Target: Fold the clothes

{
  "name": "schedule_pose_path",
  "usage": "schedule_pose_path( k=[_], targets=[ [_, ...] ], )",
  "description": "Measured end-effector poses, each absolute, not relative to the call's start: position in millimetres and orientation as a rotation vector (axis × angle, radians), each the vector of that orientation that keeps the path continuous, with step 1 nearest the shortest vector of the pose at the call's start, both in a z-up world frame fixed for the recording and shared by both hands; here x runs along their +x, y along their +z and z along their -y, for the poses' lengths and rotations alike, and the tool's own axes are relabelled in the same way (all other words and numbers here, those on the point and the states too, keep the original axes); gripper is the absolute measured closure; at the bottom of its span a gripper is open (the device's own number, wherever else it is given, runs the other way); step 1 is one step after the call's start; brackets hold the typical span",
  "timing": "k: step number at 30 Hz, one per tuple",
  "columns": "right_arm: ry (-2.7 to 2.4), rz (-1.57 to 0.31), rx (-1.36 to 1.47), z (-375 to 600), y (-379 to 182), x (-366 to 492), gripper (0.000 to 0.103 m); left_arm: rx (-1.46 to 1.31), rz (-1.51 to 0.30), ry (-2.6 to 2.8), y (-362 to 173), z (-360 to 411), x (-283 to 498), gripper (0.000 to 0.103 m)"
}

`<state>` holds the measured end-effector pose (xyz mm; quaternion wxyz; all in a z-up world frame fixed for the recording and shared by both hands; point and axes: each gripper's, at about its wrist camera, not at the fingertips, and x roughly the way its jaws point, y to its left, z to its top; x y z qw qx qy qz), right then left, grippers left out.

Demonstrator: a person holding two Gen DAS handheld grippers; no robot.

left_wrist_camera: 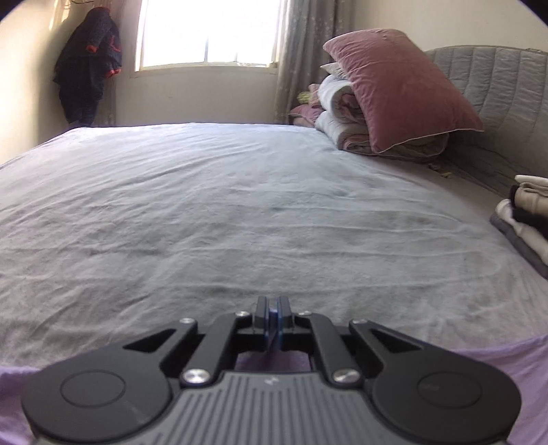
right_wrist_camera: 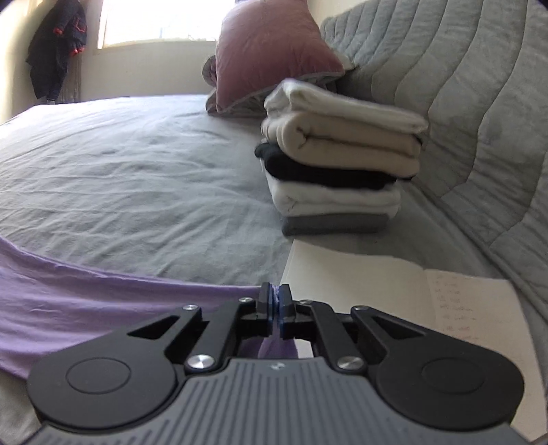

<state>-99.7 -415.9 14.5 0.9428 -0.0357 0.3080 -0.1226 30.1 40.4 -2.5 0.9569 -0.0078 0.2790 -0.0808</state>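
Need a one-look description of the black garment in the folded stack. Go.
Start at the grey quilted headboard along the bed's right side. The folded stack sits against it, below the pink pillow. The black garment is the middle layer, the only dark one, between cream and white.

A wide bed with a wrinkled grey sheet (left_wrist_camera: 205,205) was lit by a bright window (left_wrist_camera: 209,32). A padded grey quilted headboard (right_wrist_camera: 462,102) was seen beside cream walls (left_wrist_camera: 27,85).

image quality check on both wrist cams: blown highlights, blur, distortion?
Left wrist: window blown out to white, backlighting the room; bed sheet soft; fisheye bows the bed edge, dark corners. Right wrist: window clipped too; folded stack slightly smeared; notebook writing illegible.
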Motion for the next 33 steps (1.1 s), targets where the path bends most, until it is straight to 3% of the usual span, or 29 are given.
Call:
schedule_pose_path(
  k=[6,8,11,16,25,29,33],
  targets=[
    [-0.23,-0.7,0.027,429,-10,-85,0.1,0.034,-0.606,-0.135,-15,-32,36,0.094],
    [-0.219,-0.696,0.072,434,-8,-88,0.094,0.031,-0.61,-0.129,-13,-33,35,0.091],
    [-0.205,-0.687,0.185,447,5,-98,0.089,0.011,-0.618,-0.117,-5,-34,32,0.074],
    [-0.155,-0.698,0.254,452,14,-133,0.088,0.012,-0.621,-0.2,13,-26,15,0.063],
    [-0.089,-0.71,0.29,437,4,-148,0.088,0.172,-0.62,-0.388,13,4,-27,0.058],
    [-0.11,-0.712,0.266,431,1,-145,0.077,0.191,-0.642,-0.415,8,11,-32,0.058],
    [-0.129,-0.713,0.226,423,-3,-143,0.076,0.214,-0.656,-0.438,3,16,-35,0.058]
  ],
)
